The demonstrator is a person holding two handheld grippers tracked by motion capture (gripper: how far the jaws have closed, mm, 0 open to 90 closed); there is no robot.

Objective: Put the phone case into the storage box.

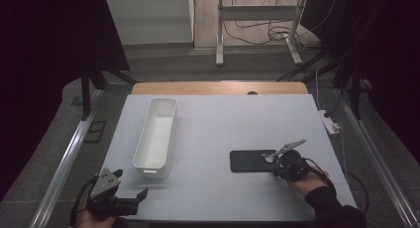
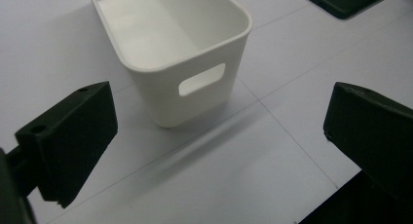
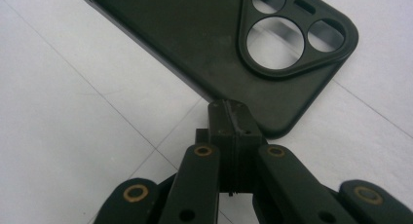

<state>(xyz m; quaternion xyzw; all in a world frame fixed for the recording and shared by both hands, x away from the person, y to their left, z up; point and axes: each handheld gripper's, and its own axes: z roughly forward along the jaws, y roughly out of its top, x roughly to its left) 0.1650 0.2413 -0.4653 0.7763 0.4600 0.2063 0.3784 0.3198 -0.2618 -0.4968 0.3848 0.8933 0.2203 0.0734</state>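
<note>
Right gripper: its jaws are standing pressed together at the near edge of the phone case; whether that thin edge is pinched between them or merely touched is hard to tell from the right gripper view; in the high view it is sitting at the case's right end, with a sleeved hand behind it.

Phone case: a black case lying flat on the white table sheet, its camera cut-outs at the end towards the right gripper; in the high view it is lying right of centre, well apart from the bin.

Left gripper: its jaws are standing wide apart with nothing between them; it is hovering at the near left corner of the sheet, facing the short end of the bin.

White bin: a long, open-topped container lying lengthwise away from the person, empty inside, with a handle slot in its near end wall.

Table sheet: a broad bare stretch is lying between the bin and the case; more bare sheet is lying beyond the case towards the far edge, where a strip of wooden tabletop is showing.

Edges: the case is lying near the sheet's right edge; the left gripper is overhanging the near edge.
</note>
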